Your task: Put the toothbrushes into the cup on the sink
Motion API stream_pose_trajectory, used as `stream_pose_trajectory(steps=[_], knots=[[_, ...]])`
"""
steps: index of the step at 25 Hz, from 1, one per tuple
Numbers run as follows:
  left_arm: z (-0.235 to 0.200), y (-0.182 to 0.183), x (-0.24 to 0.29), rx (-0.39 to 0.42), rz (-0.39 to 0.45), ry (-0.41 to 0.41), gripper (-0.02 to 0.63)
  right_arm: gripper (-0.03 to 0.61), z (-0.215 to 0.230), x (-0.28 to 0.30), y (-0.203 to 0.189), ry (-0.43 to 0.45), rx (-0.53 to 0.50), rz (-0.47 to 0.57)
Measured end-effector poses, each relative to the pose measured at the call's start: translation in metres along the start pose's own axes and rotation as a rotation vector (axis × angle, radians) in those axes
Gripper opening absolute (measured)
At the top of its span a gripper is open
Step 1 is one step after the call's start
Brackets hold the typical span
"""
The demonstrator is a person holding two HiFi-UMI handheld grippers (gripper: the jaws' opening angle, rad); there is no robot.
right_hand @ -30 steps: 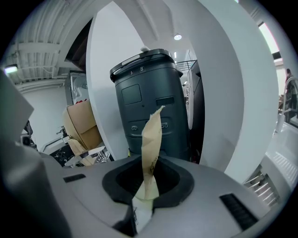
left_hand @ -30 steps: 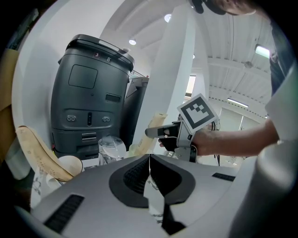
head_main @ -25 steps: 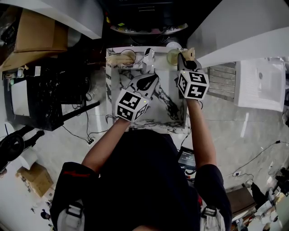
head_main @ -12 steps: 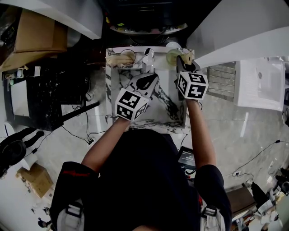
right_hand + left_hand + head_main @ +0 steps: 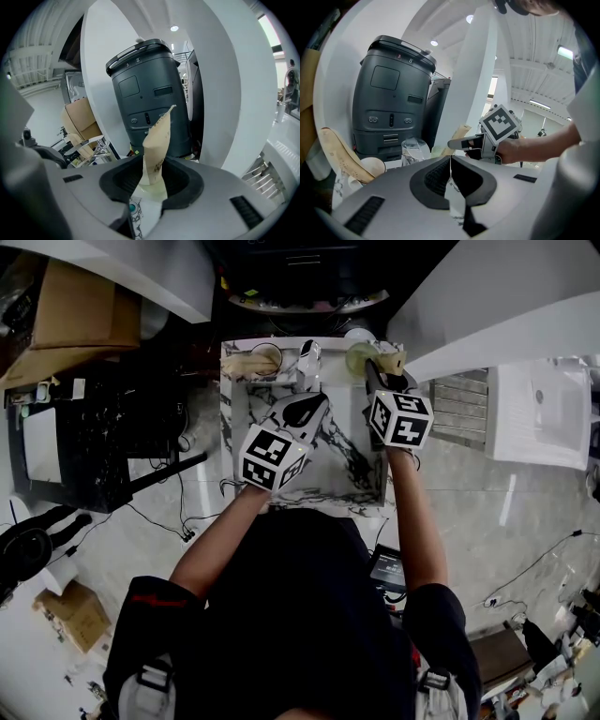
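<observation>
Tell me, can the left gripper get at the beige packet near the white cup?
Probably yes. The left gripper is shut and empty over the sink, and nothing stands between it and the beige packet by the white cup; its jaws must open first.

The wrapped toothbrush (image 5: 157,140) is partly hidden inside the right gripper (image 5: 152,174)

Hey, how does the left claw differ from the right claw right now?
The left claw is shut with nothing between its jaws; the right claw is shut on a tan wrapped toothbrush. In the head view, the left claw sits over the middle of the sink, while the right claw is at its back right corner beside the cup. Both point toward the sink's back.
</observation>
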State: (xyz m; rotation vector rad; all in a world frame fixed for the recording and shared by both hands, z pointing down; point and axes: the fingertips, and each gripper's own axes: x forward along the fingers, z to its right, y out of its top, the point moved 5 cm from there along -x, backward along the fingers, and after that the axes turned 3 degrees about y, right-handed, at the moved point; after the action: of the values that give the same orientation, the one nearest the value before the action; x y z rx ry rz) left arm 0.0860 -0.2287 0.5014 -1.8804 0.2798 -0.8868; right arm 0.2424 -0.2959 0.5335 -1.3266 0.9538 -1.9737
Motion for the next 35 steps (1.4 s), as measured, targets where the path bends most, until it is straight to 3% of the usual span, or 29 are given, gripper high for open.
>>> stream_pose_trajectory(steps=[24, 35], knots=[[0.002, -0.003, -0.012, -0.007, 0.012, -0.015, 0.017, 0.137, -0.002, -0.016, -0.018, -0.036, 0.037, -0.026], [-0.001, -0.004, -0.052, 0.004, 0.046, -0.008, 0.017, 0.137, -0.026, -0.044, -0.027, -0.046, 0.05, -0.026]])
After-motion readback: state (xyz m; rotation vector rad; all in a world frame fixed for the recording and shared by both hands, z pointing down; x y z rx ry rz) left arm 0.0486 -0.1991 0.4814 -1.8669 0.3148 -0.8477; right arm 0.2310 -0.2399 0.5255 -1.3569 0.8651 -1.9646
